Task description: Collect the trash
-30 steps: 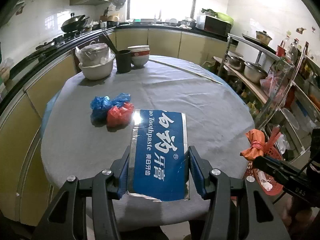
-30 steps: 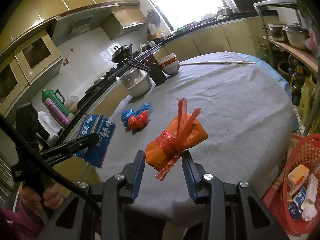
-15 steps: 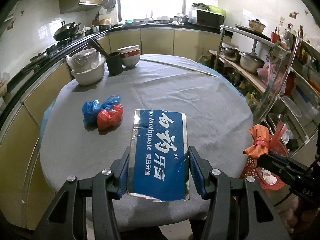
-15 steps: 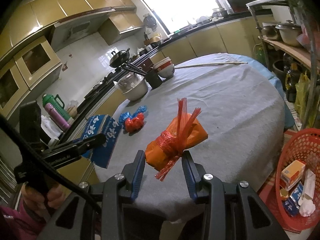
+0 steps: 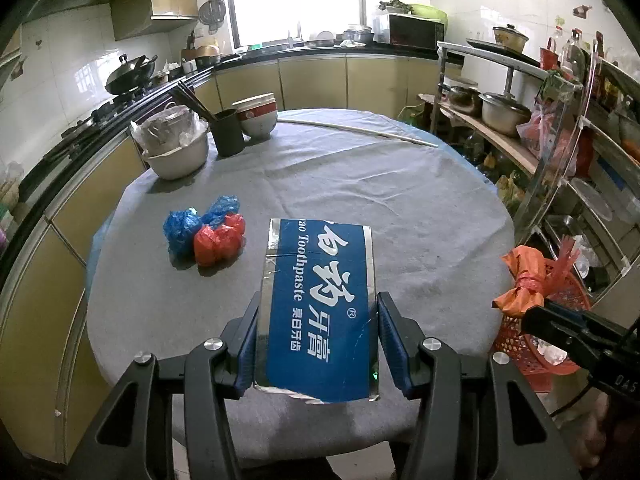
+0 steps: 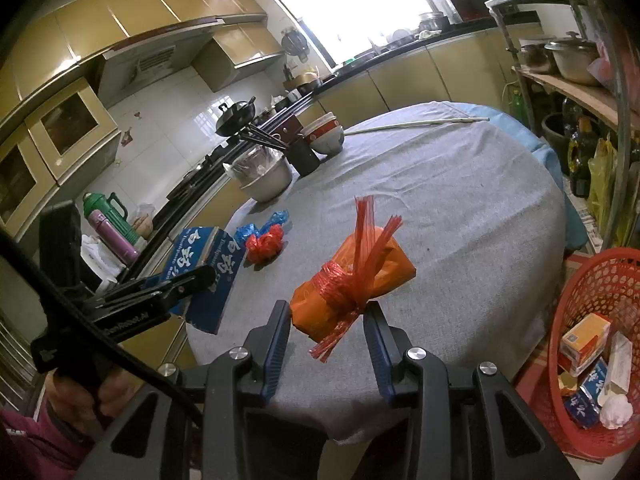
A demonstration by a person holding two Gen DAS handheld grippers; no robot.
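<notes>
Trash is held in both claws above the near edge of the grey-clothed table [image 5: 400, 184]: at the left, the blue toothpaste box [image 5: 320, 300] is clamped flat in the left gripper [image 5: 316, 344], its long axis running straight out along the fingers. Blue and red crumpled bags [image 5: 208, 232] are left lying on the cloth, just left of the box. At the right, the orange tied bag [image 6: 352, 284] is pinched by the right gripper [image 6: 326, 340], and the red basket [image 6: 580, 292] is seen low to its right beside the table, so the right hand is judged nearer for the drop.

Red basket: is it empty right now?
No, the red basket on the floor beside the table already holds small boxes and a white wad.
</notes>
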